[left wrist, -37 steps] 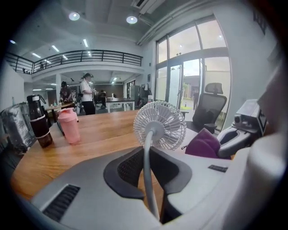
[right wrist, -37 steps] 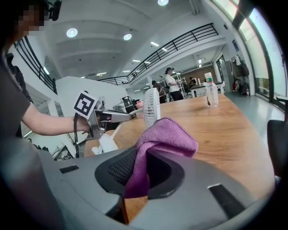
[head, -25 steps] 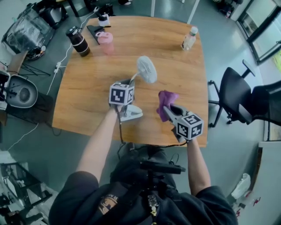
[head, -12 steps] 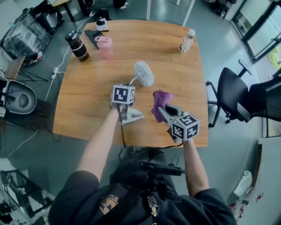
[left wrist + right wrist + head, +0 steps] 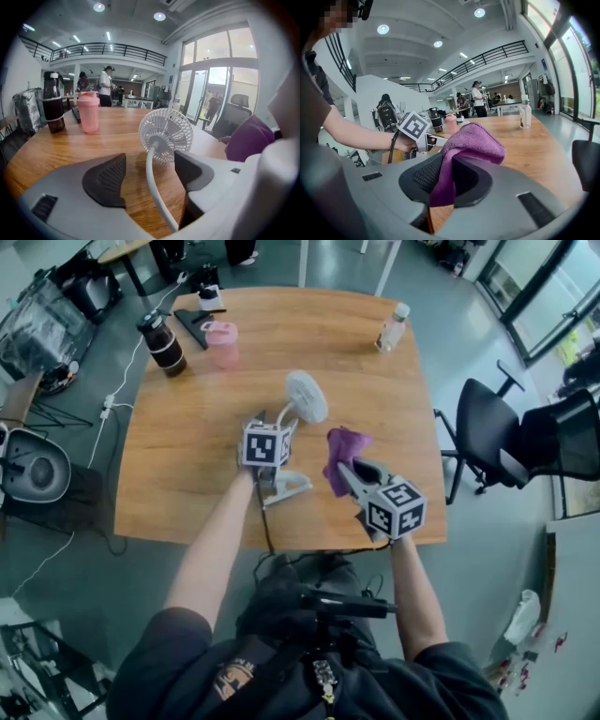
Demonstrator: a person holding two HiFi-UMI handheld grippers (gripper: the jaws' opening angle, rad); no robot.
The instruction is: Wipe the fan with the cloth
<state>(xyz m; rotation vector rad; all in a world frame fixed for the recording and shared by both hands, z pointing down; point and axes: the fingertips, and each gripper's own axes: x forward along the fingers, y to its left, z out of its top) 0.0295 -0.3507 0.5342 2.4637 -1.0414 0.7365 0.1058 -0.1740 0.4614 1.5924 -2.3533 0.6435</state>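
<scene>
On the wooden worktop [image 5: 187, 427], the left gripper [image 5: 149, 176] has just opened its jaws wide, with the thin neck of the fan [image 5: 165, 136] loose between them. Further right, the right gripper [image 5: 440, 180] has its jaws clamped on the purple cloth [image 5: 471, 140]. Unheld, the light fan could tip or skid once wiped.

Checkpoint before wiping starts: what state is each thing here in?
fan: standing on the table, stem inside left gripper, unclamped.
cloth: bunched, pinched in right gripper.
left gripper: open, jaws have just been opening, fan stem between them.
right gripper: shut on cloth.
pink bottle: upright, lid on.
</scene>
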